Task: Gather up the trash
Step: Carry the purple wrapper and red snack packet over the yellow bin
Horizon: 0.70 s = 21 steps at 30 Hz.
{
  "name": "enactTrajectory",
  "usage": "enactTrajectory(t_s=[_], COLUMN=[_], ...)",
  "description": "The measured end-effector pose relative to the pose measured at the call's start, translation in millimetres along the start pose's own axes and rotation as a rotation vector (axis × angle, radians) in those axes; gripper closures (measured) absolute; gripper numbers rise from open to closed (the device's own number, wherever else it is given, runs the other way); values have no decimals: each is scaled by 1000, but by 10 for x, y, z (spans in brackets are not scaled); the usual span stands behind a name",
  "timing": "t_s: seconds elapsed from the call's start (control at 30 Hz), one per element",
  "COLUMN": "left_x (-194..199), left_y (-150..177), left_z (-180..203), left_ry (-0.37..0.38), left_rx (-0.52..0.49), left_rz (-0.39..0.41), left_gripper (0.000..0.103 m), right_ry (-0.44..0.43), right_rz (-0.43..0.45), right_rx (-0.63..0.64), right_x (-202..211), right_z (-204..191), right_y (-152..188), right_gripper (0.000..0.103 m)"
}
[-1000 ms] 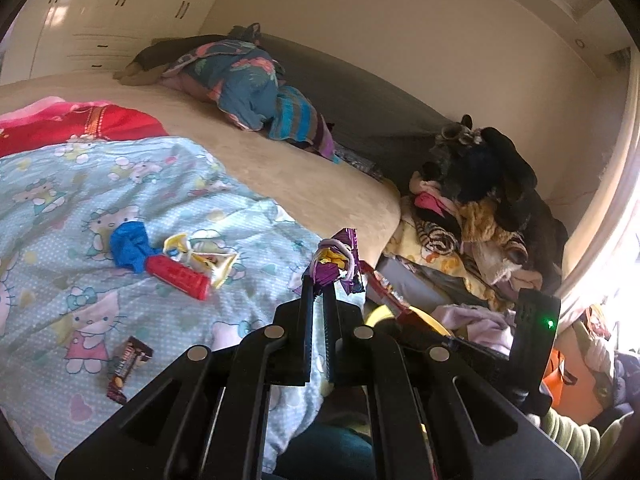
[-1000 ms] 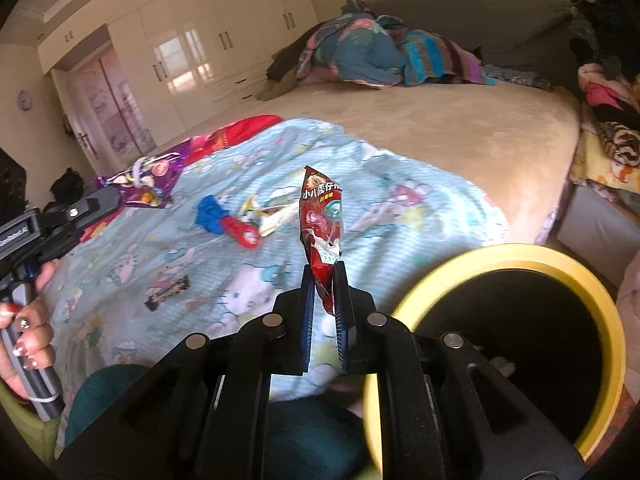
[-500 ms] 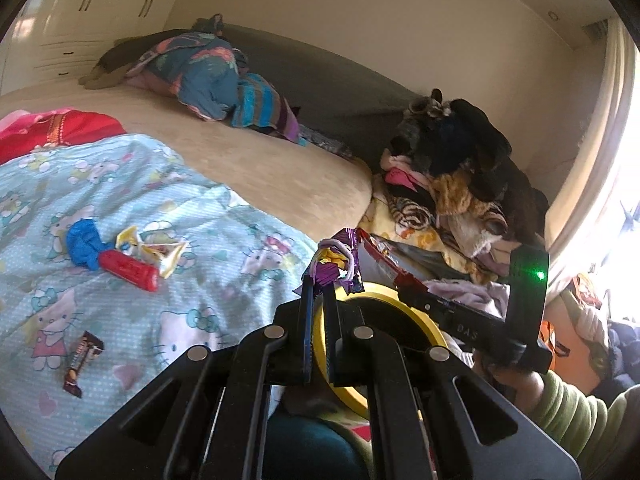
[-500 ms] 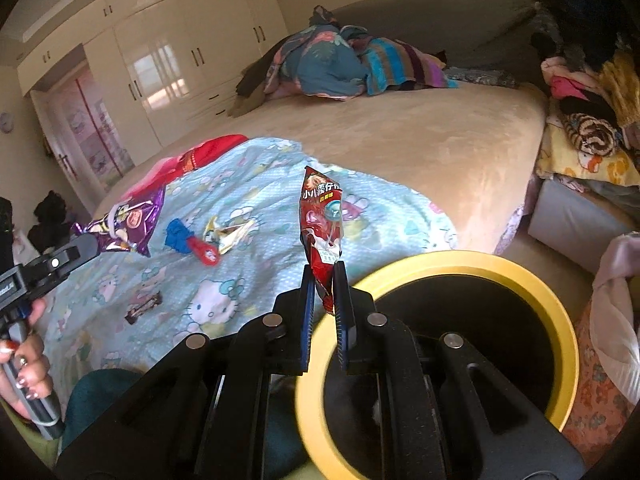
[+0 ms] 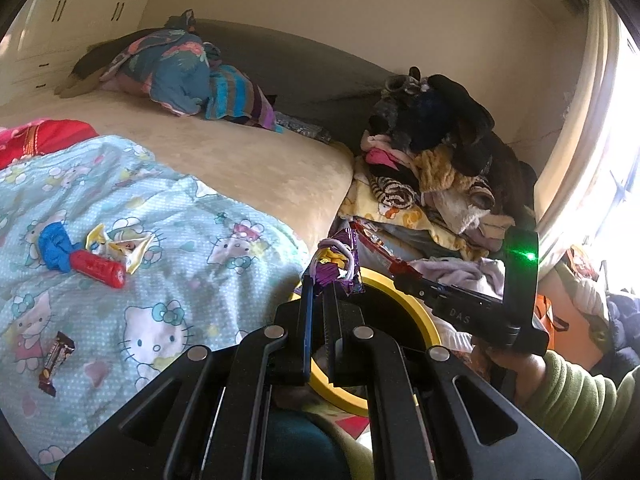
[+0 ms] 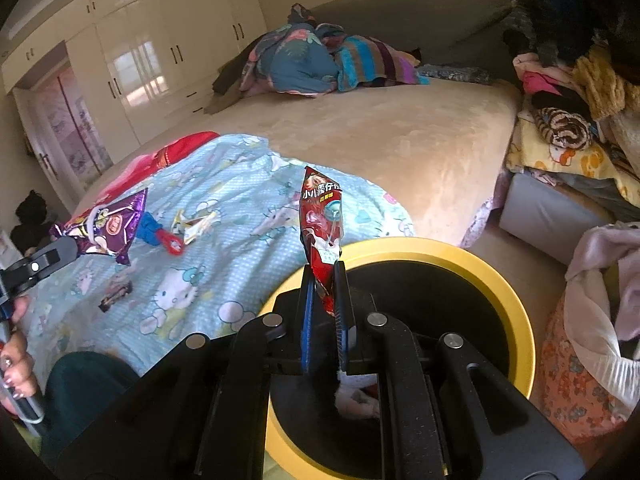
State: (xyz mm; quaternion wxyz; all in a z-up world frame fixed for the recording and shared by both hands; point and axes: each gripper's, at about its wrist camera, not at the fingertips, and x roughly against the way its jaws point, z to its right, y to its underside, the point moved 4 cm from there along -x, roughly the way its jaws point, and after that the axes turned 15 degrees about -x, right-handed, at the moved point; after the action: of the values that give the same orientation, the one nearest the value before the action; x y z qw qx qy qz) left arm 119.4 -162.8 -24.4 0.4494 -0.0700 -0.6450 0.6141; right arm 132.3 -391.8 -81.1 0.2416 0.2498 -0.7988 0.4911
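Currently my left fingers (image 5: 319, 280) are clamped on a purple wrapper (image 5: 335, 259), held at the near rim of the yellow-rimmed bin (image 5: 416, 304). My right fingers (image 6: 323, 280) are pinched on an upright red snack packet (image 6: 321, 216) above the bin's (image 6: 516, 304) rim. On the bed's Hello Kitty quilt (image 5: 160, 264) lie a red-and-blue wrapper (image 5: 80, 258), a crumpled foil wrapper (image 5: 120, 246) and a small brown bar wrapper (image 5: 56, 356).

A lived-in home bedroom.
I see a wide bed (image 6: 400, 136) under a Hello Kitty quilt (image 5: 168, 280), glossy built-in wardrobes (image 6: 160, 60) along the wall, and piled clothes (image 5: 432, 176) beside a bright window (image 5: 616, 160).
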Motion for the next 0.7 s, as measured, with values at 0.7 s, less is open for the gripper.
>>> enactTrajectory(t_s=[0.7], left_x=[-424], left_y=[149], left_z=[475], left_ry=[37], left_rx=[-107], left_rz=[-79], left_gripper=[98], right_ry=[89], right_rz=[-21], right_rx=[-46], right_x=[27], right_z=[525], right_y=[146], right_gripper=[97])
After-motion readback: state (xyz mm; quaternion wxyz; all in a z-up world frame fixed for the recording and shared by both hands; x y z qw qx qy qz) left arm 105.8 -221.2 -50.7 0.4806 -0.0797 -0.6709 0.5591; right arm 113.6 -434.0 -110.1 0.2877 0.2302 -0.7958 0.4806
